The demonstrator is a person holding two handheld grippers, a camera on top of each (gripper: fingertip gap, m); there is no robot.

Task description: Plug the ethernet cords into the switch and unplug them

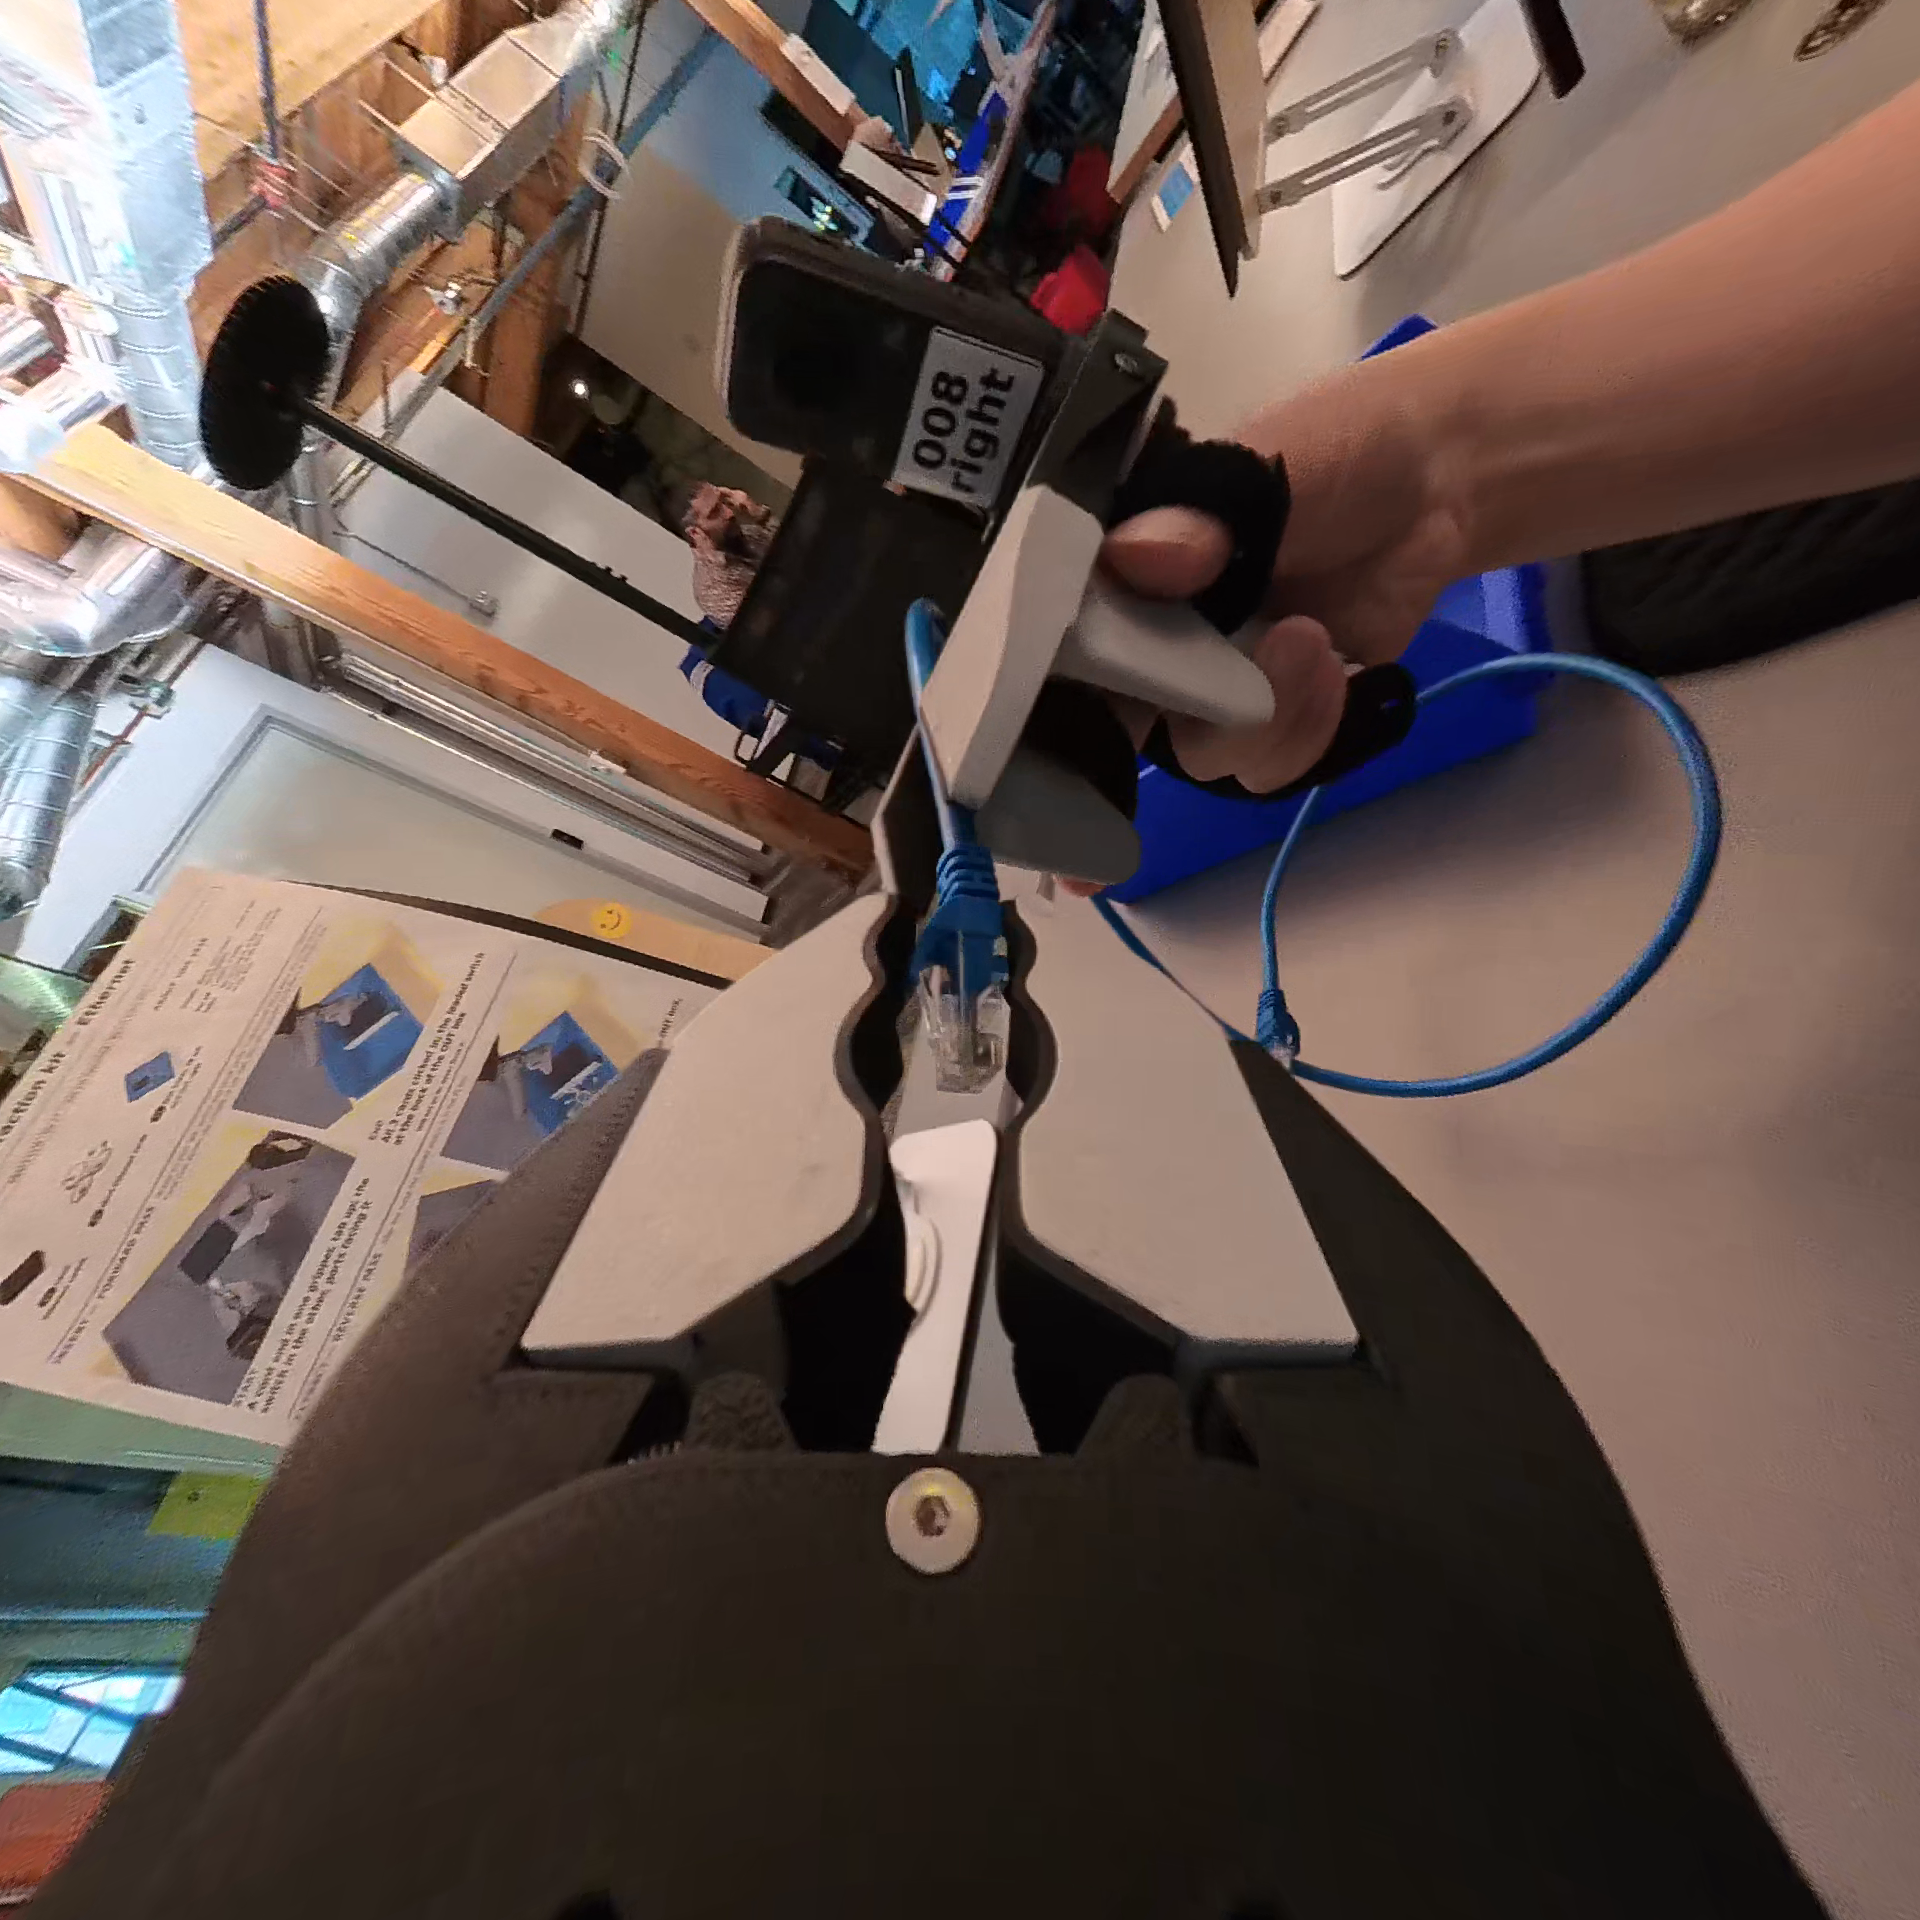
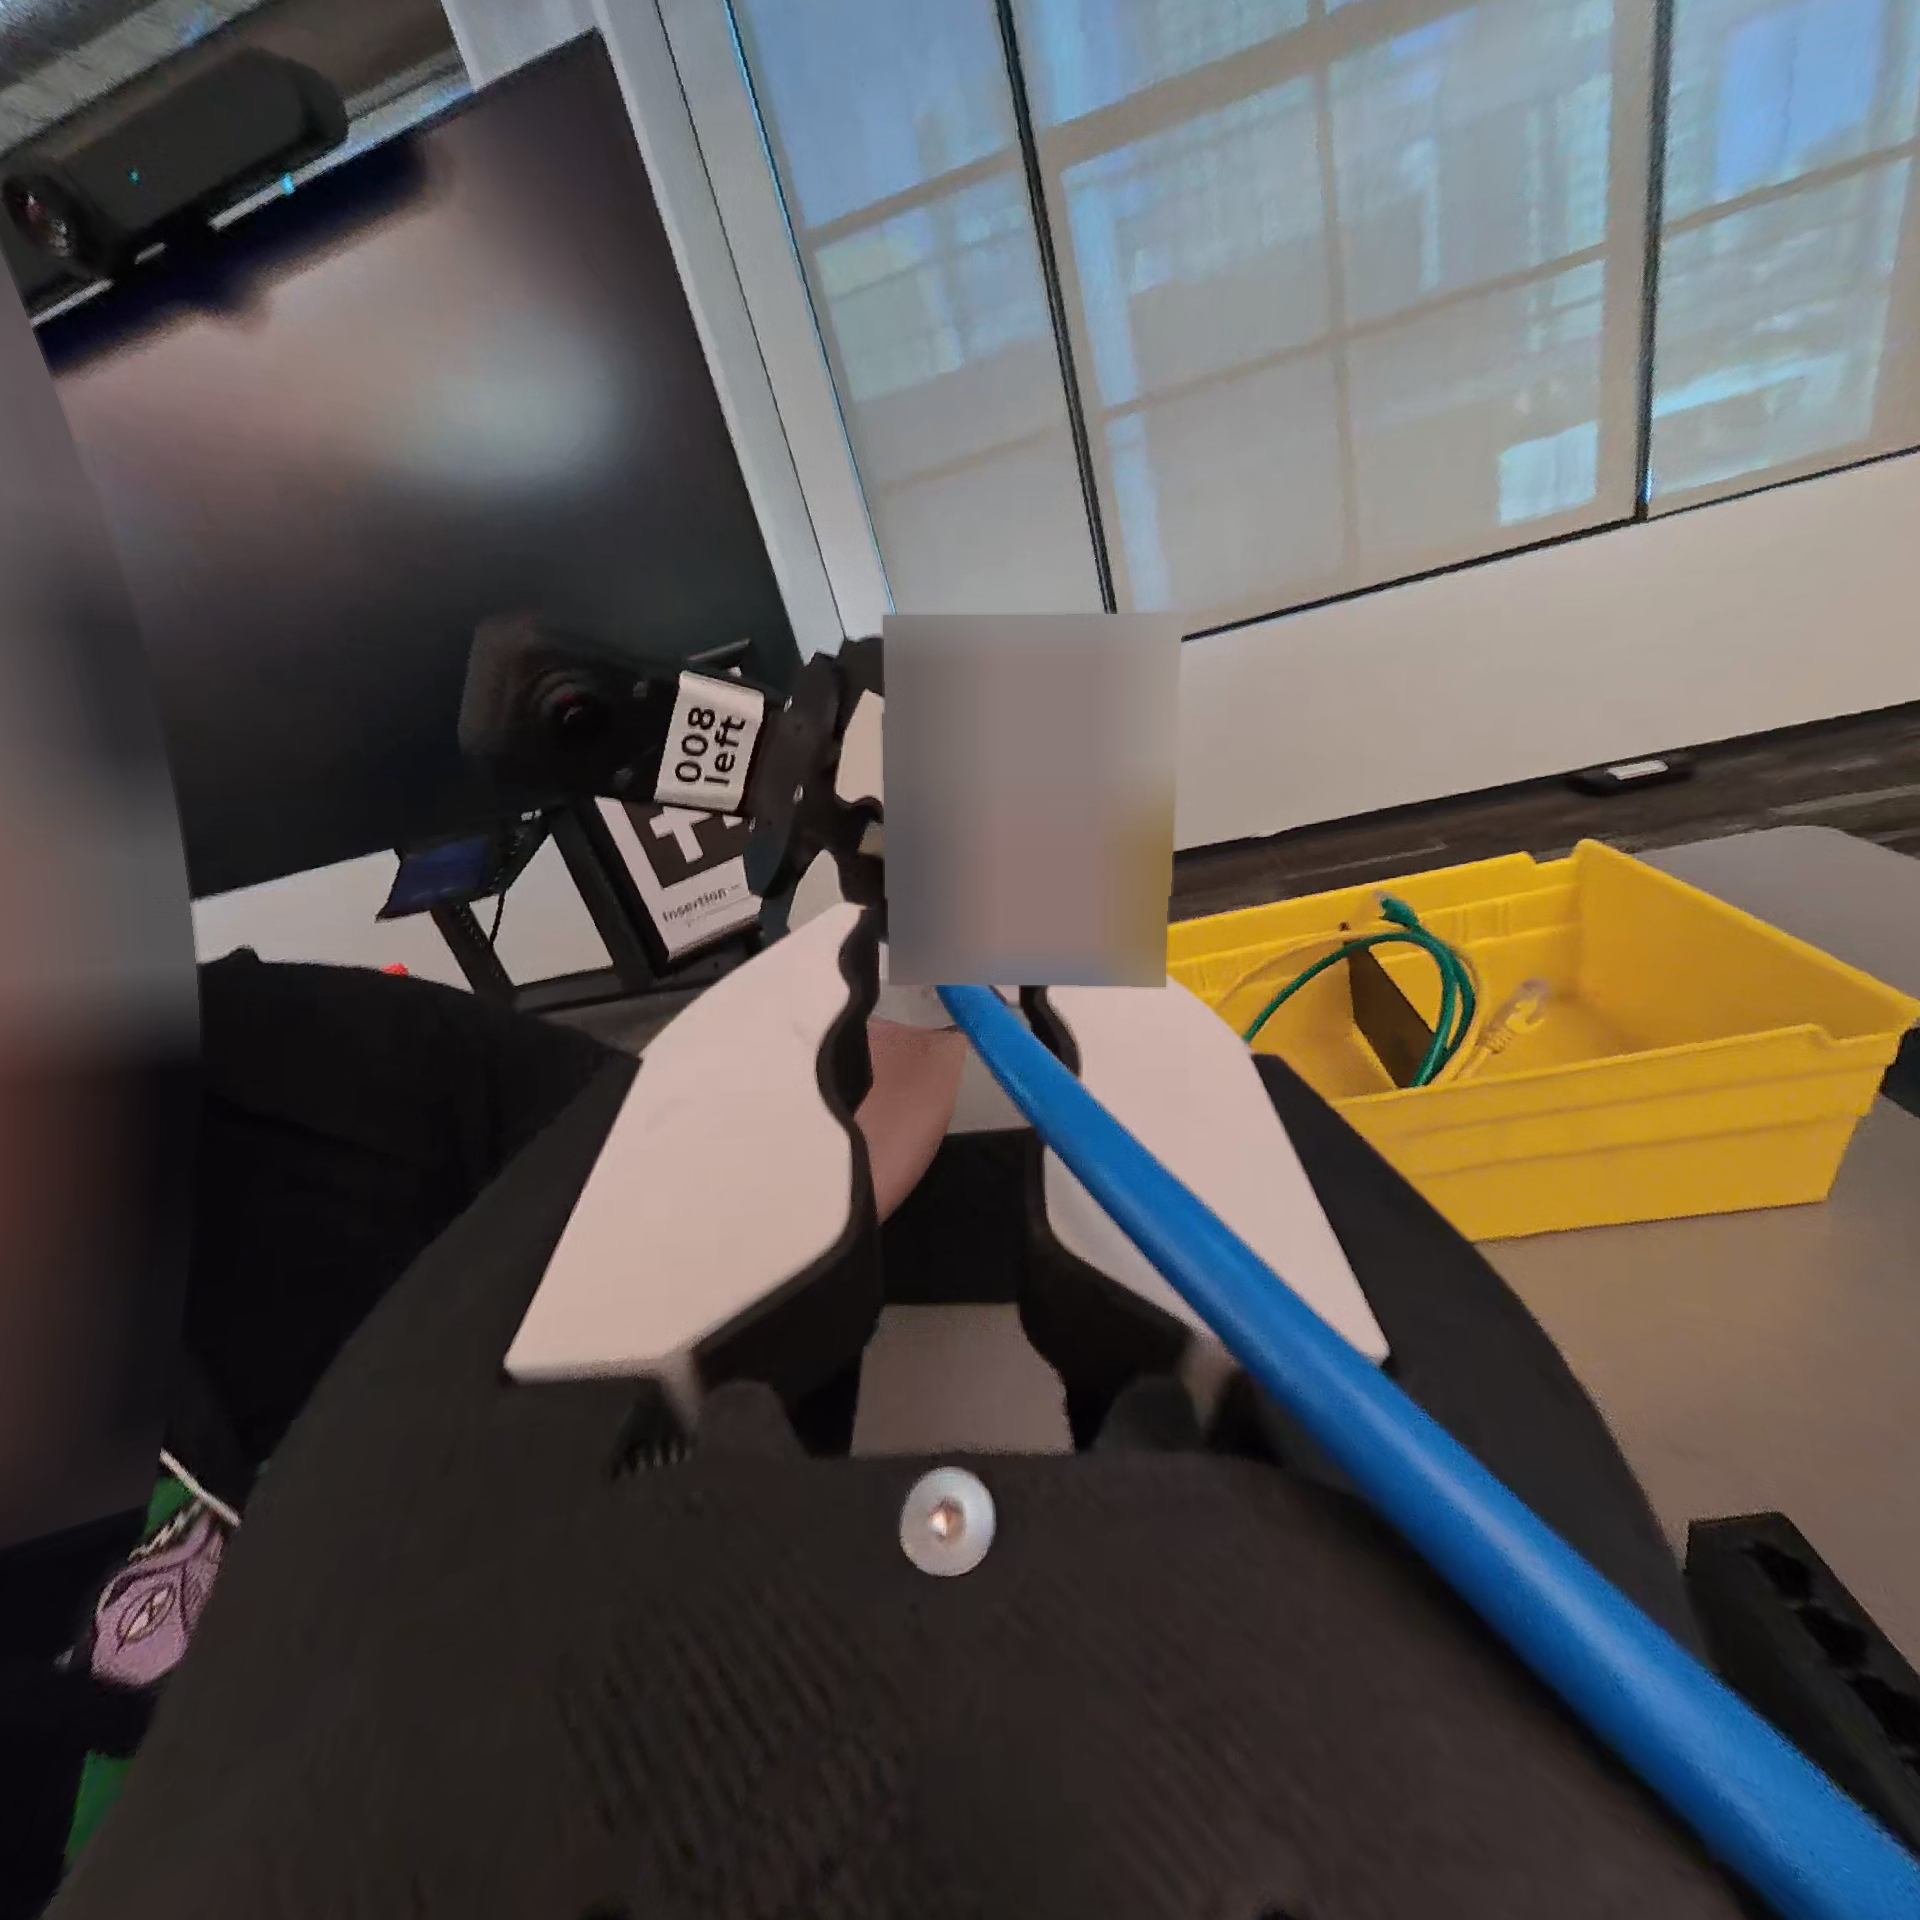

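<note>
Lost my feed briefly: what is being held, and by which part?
The right hand-held gripper pinches the blue cord just behind its plug; the left hand-held gripper surrounds the plug.

My left wrist camera is rolled hard sideways, looking along its fingers (image 1: 727, 1122) at close range toward the right gripper (image 1: 951, 904), with the worktop (image 1: 1507, 1091) running up the frame. My right wrist camera sits nearly level, facing back at the left gripper (image 2: 831, 821) and windows beyond. Both views share the blue cable (image 1: 961, 904) (image 2: 1247, 1288) held between them.
</note>
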